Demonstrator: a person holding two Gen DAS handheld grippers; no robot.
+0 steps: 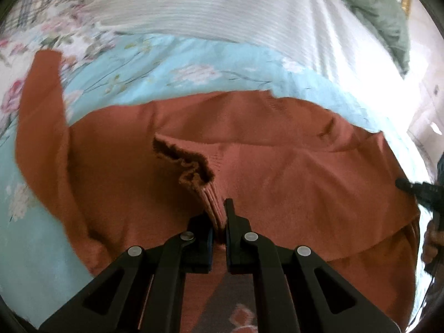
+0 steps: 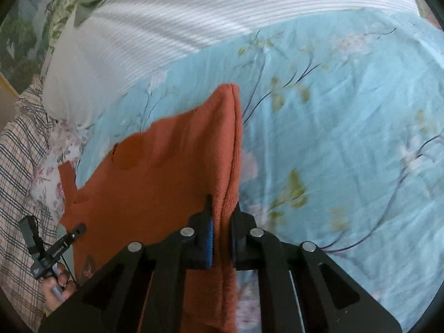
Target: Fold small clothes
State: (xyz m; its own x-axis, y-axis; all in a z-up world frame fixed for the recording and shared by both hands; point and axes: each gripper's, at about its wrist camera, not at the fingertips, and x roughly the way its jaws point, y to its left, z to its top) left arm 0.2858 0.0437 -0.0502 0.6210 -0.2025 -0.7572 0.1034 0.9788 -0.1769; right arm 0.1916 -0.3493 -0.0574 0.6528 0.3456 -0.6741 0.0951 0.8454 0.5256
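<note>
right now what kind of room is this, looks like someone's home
Most likely a bedroom: the rust-orange sweater lies on a bed with a light blue floral sheet, a white ribbed blanket sits further back, and a green pillow or quilt shows at the edge.

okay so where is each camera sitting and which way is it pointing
Left wrist: on the left tool, looking down along its fingers at the sweater pinched at the collar; a hand shows at the right edge.
Right wrist: on the right tool, looking down at the sweater's gripped edge; a hand shows lower left.
Shared: sweater, floral sheet, white blanket.
</note>
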